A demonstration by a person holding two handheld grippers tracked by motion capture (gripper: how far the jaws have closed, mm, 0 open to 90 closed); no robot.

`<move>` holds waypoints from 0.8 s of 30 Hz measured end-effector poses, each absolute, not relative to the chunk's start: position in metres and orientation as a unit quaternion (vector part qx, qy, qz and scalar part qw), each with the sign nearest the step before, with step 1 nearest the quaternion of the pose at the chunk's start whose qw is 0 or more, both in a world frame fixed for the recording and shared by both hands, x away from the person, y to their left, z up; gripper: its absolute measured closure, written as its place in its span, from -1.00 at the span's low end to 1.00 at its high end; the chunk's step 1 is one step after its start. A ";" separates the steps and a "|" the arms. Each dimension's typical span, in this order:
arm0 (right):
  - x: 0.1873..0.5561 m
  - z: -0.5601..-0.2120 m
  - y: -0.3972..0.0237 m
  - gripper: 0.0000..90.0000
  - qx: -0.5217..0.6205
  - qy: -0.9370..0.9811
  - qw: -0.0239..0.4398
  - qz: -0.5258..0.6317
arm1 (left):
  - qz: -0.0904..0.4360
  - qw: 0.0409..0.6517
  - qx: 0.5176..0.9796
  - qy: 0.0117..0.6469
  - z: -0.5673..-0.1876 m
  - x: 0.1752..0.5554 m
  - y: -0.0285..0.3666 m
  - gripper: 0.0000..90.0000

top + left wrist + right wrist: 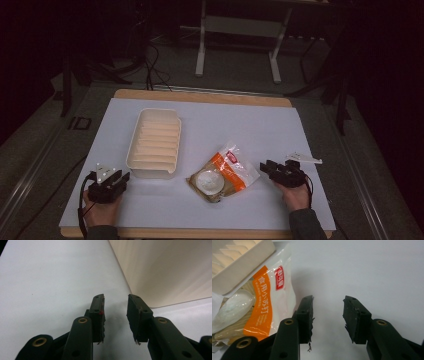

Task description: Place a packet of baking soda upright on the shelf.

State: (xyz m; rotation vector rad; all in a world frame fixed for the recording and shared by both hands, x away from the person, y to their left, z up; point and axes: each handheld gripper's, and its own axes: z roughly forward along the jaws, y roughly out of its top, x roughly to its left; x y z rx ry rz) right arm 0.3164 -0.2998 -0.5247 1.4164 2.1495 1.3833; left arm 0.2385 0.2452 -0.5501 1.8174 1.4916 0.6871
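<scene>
Two hands reach in from the near edge of the white counter (pixel 280 125), each holding a black two-jaw tool. The right tool (pixel 269 168) lies nearest the work: its jaws stand spread with nothing between them, aimed toward the clear-and-orange plastic pouch of white powder (pixel 225 172), which rests flat at mid-counter just off the tool's left. In the right gripper view the pouch (pixel 262 305) sits beside the left jaw, close but apart, its printed orange band running along its length. From above, the pouch's long axis slants from near-left to far-right, its far end pointing toward the right tool. The left tool (pixel 119 178), jaws likewise parted and empty, rests at the near corner of the cream ribbed plastic tray (pixel 172 117); the tray wall (pixel 162 270) looms just ahead of it. The pouch's near-left end lies close beside the tray's near corner. The right hand looks better placed to take the pouch.
</scene>
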 end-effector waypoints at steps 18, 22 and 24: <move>0.331 -0.522 -0.284 0.30 0.457 0.733 0.067 0.499 | 0.268 0.332 0.705 0.566 -0.550 0.238 0.243 0.49; 0.334 -0.523 -0.281 0.31 0.455 0.733 0.060 0.502 | 0.269 0.330 0.707 0.565 -0.550 0.238 0.242 0.49; 0.336 -0.523 -0.279 0.31 0.453 0.733 0.056 0.505 | 0.270 0.330 0.707 0.564 -0.550 0.238 0.242 0.49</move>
